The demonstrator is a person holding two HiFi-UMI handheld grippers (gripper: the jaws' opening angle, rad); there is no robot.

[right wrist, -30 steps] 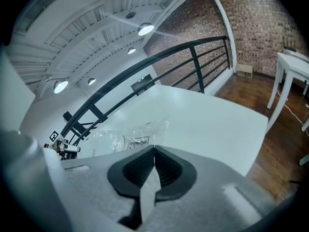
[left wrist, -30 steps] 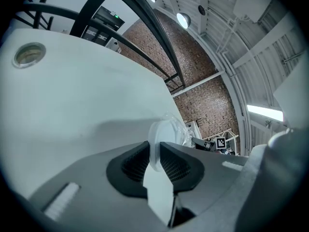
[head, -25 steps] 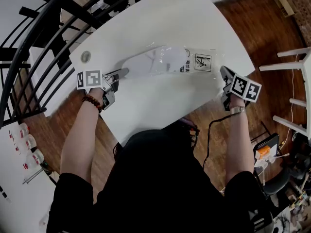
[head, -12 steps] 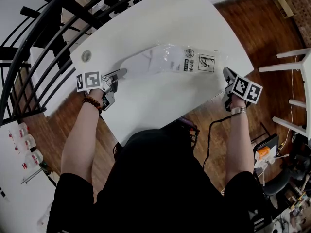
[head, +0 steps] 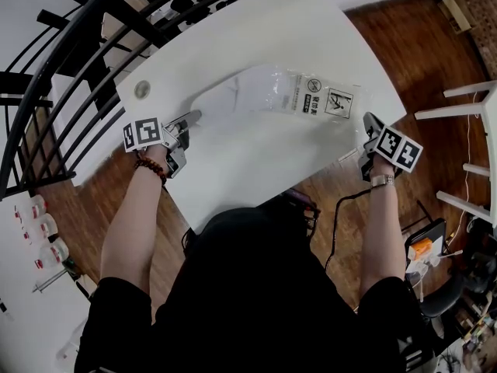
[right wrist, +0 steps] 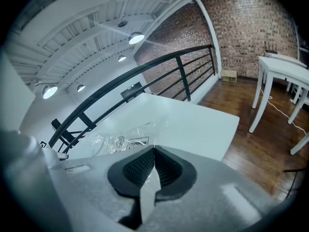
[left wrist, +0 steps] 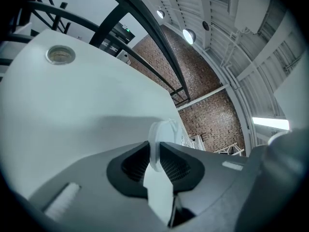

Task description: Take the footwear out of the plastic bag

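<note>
A white slipper (head: 221, 99) lies on the white table (head: 256, 37), its far part still inside a clear printed plastic bag (head: 314, 95). My left gripper (head: 192, 117) is shut on the slipper's near end. In the left gripper view the thin white slipper edge (left wrist: 163, 132) stands pinched between the left gripper's (left wrist: 155, 151) pads. My right gripper (head: 366, 120) is at the table's right edge, shut on the bag's end. In the right gripper view, clear film of the bag (right wrist: 123, 139) runs from the table into the right gripper's (right wrist: 153, 161) closed jaws.
A round cable port (head: 141, 89) sits in the table's left corner, also in the left gripper view as the port (left wrist: 60, 55). A black railing (head: 70, 45) runs behind the table. Wooden floor (head: 435, 45) and white furniture (head: 474, 92) lie to the right.
The right gripper has moved right and slightly down in the picture, drawing the bag along with it. More of the white slipper now lies bare. The left gripper has stayed about where it was.
</note>
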